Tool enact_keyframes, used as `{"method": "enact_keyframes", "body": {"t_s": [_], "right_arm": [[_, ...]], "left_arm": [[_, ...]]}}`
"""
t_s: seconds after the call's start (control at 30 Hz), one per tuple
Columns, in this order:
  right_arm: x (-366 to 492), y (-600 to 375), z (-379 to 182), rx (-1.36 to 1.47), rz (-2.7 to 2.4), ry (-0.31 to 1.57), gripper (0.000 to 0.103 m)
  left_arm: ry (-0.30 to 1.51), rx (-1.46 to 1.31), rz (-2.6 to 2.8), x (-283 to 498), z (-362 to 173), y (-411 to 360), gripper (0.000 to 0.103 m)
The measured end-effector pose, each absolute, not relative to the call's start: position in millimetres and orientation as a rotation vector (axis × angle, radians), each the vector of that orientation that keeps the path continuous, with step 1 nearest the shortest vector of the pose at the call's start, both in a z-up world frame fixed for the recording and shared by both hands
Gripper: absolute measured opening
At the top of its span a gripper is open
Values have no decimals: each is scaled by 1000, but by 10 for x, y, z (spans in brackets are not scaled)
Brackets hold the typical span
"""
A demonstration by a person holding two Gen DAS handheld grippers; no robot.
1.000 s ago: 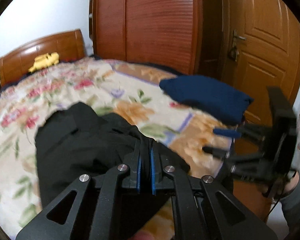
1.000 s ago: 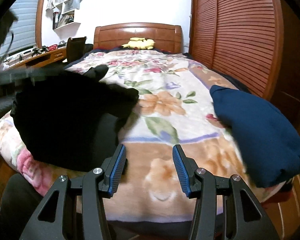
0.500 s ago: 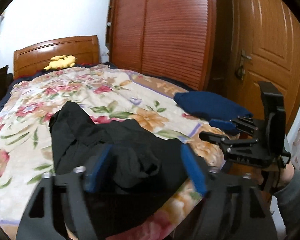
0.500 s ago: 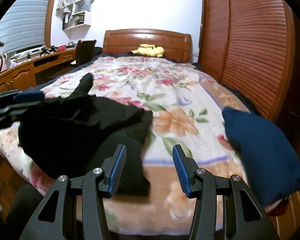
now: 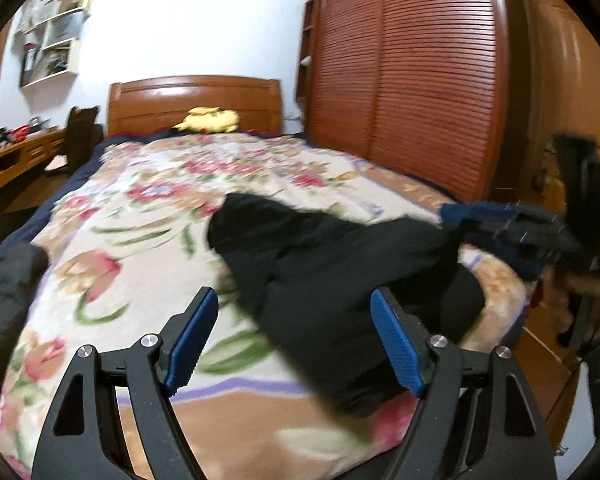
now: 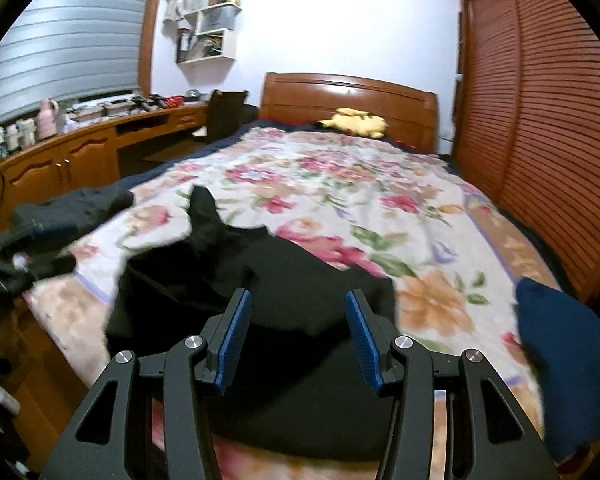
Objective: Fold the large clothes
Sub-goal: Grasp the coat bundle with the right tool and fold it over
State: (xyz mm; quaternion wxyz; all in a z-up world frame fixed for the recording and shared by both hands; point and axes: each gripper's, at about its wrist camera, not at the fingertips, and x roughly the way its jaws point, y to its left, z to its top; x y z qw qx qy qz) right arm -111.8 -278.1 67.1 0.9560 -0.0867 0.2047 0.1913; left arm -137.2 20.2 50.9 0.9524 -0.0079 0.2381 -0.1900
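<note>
Left wrist view: the left tongs (image 5: 290,334) stand wide apart and hold nothing. The black garment (image 5: 340,276) lies bunched on the floral bedspread (image 5: 140,240), ahead of these tongs and mostly toward their right finger, whose blue pad overlaps the cloth's near edge in the picture; whether it touches is not clear. The right tongs (image 5: 500,220) show at the far right, blurred, beyond the garment's right end; from here I cannot tell how their fingers stand. A second dark cloth (image 5: 4,280) sits at the left edge, well apart.

The risk, as I judge it: the garment is a crumpled heap with no clear hem or corner showing, so a pinch taken now could catch several layers at once and drag the pile instead of spreading it. Its near part also hangs toward the bed's foot edge, so a careless tug might slide it off.

Right wrist view: the right tongs (image 6: 296,336) are likewise wide and empty. The black garment (image 6: 260,280) lies directly ahead and under them, spreading left, with one pointed flap reaching away up the bed. A folded navy garment (image 6: 564,360) rests just right of the tongs, apart from the black one; a sweeping move could knock it askew.
</note>
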Motion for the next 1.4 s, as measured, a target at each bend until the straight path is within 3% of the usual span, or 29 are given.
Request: {"method": "enact_keyframes", "body": {"t_s": [0.23,0.33,0.37,0.4,0.43,0.47,0.87,1.07,1.23,1.4], "right_arm": [[-867,-2244,808,-167,557,449,62],[-622,-1995,583,-208,647,599,60],[-570,-1944,505,-230,664,633,37],[-545,-1914,432,-266,668,648,20],[-526,-1911,373,-294,663,659,11],[-517,-1949,344,-291,669,660,9],[-812,-2700,598,-238,502,493,4],[-1202,-3404,395,-218,278,427,4],[-1150,-3865,-101,-155,205,582,4],[-1225,-3862,14,-123,194,548,4]], "left_arm": [[544,-25,-306,-1275,146,508,79],[555,-31,-299,-1284,71,572,79],[556,-30,-298,-1300,64,590,79],[556,-29,-298,-1305,58,601,79],[554,-29,-297,-1310,56,612,79],[553,-29,-295,-1308,59,624,79],[555,-30,-301,-1284,50,590,79],[538,9,-338,-1302,122,328,79],[523,36,-370,-1343,182,144,79],[515,47,-384,-1377,232,52,79]]}}
